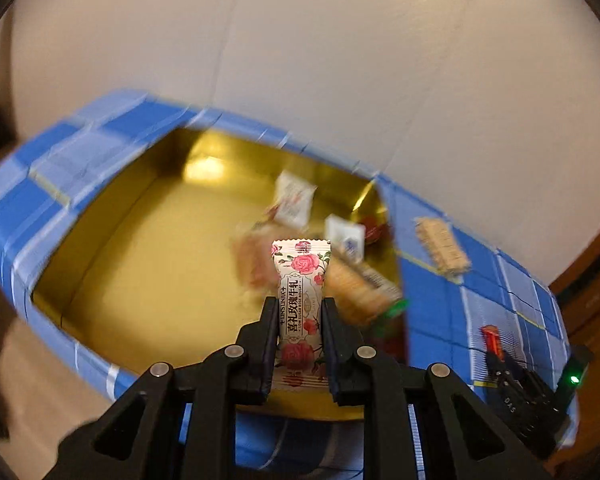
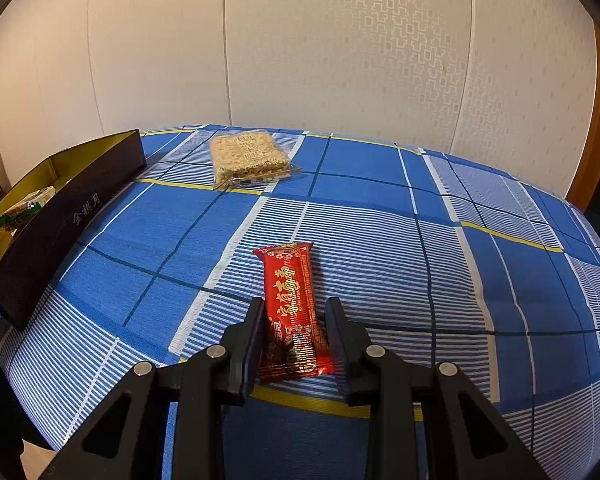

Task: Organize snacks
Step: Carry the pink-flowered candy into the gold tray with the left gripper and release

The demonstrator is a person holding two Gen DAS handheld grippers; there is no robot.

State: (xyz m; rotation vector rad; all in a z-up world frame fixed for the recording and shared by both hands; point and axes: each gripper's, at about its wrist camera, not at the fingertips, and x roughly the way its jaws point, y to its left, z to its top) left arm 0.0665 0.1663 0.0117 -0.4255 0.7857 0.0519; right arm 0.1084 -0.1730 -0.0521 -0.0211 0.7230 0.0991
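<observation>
A blue plaid cloth (image 2: pixel 380 208) covers the table, the gold-lined box (image 1: pixel 112 240) at its left edge. Over the box, the left gripper (image 1: pixel 300 312) clamps a rose-print candy (image 1: pixel 300 296). Right of the box, the right gripper (image 2: pixel 294 320) straddles a red snack bar (image 2: pixel 292 304), jaws apart.

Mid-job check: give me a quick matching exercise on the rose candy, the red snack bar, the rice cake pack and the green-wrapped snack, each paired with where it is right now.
Things:
1. rose-print candy
2. red snack bar
3. rice cake pack
4. green-wrapped snack

Places:
A. lying inside the gold-lined box
B. on the blue checked cloth between the right gripper's fingers, jaws not clearly clamped
C. clamped in the left gripper above the box
D. on the cloth at the far side, near the wall

Pairs: 1-C, 2-B, 3-D, 4-A
</observation>
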